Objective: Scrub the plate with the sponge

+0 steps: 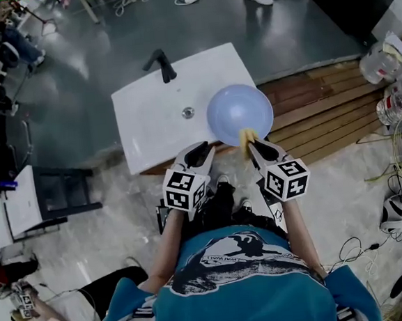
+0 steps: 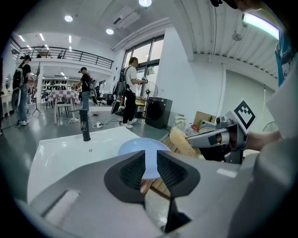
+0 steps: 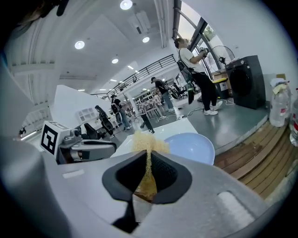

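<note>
A light blue plate (image 1: 239, 111) rests on the right rim of the white sink (image 1: 148, 119). My right gripper (image 1: 251, 146) is shut on a yellow sponge (image 1: 245, 140) at the plate's near edge. In the right gripper view the sponge (image 3: 146, 142) sticks up between the pads, with the plate (image 3: 191, 146) just beyond. My left gripper (image 1: 201, 149) hovers to the left of it, near the sink's front edge. Its jaws stand apart with nothing between them (image 2: 150, 155); the plate (image 2: 132, 146) shows beyond the gap, untouched. The sponge (image 2: 181, 142) appears at the right there.
A black faucet (image 1: 161, 64) and a drain (image 1: 188, 112) mark the sink. A wooden platform (image 1: 322, 111) lies to the right, with plastic bottles (image 1: 381, 63) and cables on it. A desk (image 1: 22, 200) stands at the left. People stand in the background.
</note>
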The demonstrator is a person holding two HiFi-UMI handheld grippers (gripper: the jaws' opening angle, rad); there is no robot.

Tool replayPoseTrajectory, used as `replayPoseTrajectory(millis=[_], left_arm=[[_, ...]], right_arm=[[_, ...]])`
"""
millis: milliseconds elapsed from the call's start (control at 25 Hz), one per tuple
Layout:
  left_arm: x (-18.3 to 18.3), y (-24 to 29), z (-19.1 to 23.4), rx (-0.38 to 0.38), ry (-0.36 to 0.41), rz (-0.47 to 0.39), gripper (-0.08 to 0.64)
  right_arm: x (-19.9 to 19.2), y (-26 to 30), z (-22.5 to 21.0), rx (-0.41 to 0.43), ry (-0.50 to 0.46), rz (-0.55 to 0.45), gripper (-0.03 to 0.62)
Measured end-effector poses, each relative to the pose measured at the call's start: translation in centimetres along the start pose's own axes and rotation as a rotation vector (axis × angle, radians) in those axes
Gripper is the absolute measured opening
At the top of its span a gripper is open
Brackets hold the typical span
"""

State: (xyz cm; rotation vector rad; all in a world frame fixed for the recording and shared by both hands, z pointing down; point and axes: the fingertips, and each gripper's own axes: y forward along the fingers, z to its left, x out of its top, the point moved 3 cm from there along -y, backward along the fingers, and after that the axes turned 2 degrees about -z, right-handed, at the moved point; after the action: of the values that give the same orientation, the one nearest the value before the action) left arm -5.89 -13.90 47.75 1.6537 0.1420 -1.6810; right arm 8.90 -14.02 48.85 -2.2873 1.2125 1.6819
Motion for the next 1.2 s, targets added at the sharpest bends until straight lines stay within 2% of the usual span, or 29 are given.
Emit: replayPoseTrajectory(millis=[320, 600, 880, 960, 1200], left_arm=[[-2.3, 6.0, 5.3, -0.066, 0.004, 0.125, 0.144], [-5.3, 10.4, 8.4, -0.076, -0.108, 0.24, 0.175], [-7.2, 12.1, 9.0, -0.087, -0.192, 0.3, 0.142], [-7.4, 12.4, 8.9, -0.09, -0.2, 0.306, 0.104], [-7.4, 12.5, 8.5, -0.112, -0.217, 0.299, 0.066]], right_arm=[[0.8, 5.6, -3.9, -0.107, -0.039, 0.077, 0.031], [1.3, 10.2, -7.9, -0.186, -0.097, 0.176, 0.031], [0.6, 12.5, -12.2, -0.275, -0.135, 0.271, 0.031], [0.7, 12.9, -13.3, -0.294, -0.139, 0.29, 0.031], [1.1, 14.7, -15.3, -0.322, -0.159, 0.335, 0.031]])
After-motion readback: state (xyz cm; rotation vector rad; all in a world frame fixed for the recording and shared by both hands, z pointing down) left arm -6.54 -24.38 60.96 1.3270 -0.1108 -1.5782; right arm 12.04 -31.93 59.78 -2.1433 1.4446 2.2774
